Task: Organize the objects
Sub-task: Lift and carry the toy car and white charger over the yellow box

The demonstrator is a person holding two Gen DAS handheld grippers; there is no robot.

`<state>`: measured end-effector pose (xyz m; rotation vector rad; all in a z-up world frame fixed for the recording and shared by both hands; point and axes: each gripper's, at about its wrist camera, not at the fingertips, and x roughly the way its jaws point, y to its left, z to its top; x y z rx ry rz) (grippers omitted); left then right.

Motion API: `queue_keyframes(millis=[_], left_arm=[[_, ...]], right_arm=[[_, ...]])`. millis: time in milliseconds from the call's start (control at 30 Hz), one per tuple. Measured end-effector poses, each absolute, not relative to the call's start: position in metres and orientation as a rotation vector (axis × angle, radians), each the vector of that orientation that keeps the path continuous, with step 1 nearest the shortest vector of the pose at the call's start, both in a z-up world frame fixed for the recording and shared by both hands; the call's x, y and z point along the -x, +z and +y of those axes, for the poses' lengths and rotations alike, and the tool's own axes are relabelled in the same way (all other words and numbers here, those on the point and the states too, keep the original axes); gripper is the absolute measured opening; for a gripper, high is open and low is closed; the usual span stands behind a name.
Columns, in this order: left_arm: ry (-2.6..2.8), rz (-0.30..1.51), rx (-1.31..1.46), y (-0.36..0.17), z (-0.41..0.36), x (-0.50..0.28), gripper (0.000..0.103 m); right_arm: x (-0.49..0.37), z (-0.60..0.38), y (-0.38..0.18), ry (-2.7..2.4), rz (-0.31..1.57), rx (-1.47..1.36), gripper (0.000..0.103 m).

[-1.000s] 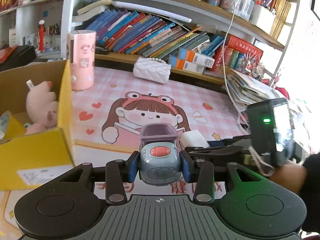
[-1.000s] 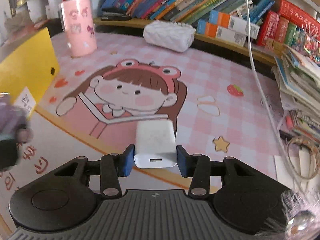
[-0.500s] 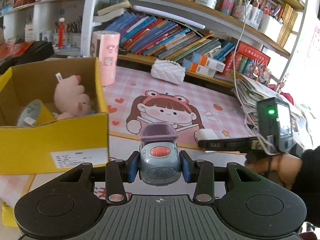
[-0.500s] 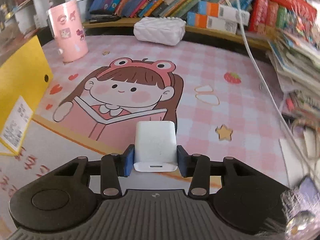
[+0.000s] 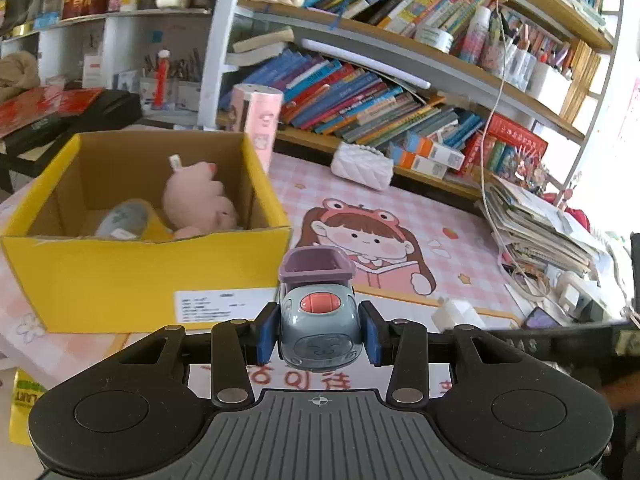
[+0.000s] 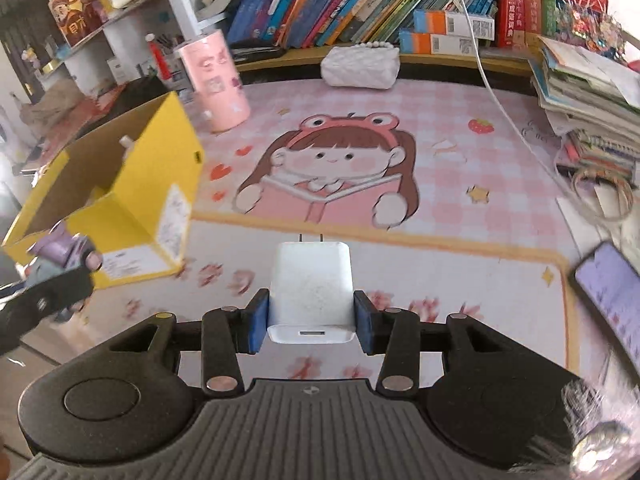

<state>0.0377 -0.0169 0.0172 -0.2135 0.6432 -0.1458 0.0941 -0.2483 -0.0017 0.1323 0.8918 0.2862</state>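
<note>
The left gripper (image 5: 319,334) held a toy car (image 5: 318,320). The right gripper (image 6: 310,320) held a white charger (image 6: 310,292). The yellow box (image 5: 120,272) stood at ten o'clock.

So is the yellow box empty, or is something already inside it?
Not empty. The open yellow cardboard box holds a pink plush toy and a grey object beside it, which I cannot identify.

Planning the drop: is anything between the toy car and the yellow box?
Nothing: in the left wrist view, the toy car faces the yellow box across bare mat.
</note>
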Motion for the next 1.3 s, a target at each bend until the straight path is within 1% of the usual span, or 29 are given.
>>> queue_keyframes(millis=[267,633,933,1300], left_arm=[[-0.129,0.644,0.212,0.018,0.007,-0.01,0.041],[-0.079,0.649,0.218,0.016,0.043,0.025,0.041],[-0.036,0.635,0.229,0.017,0.072,0.048,0.041],[-0.042,0.616,0.235,0.018,0.091,0.053,0.041]], right_arm=[[-0.053,-0.216,0.003,0.304,0.892,-0.116,0.041],[-0.008,-0.151,0.004,0.417,0.852,0.027,0.041],[0.007,-0.117,0.001,0.458,0.865,0.042,0.041],[0.014,-0.091,0.003,0.462,0.845,0.066,0.041]])
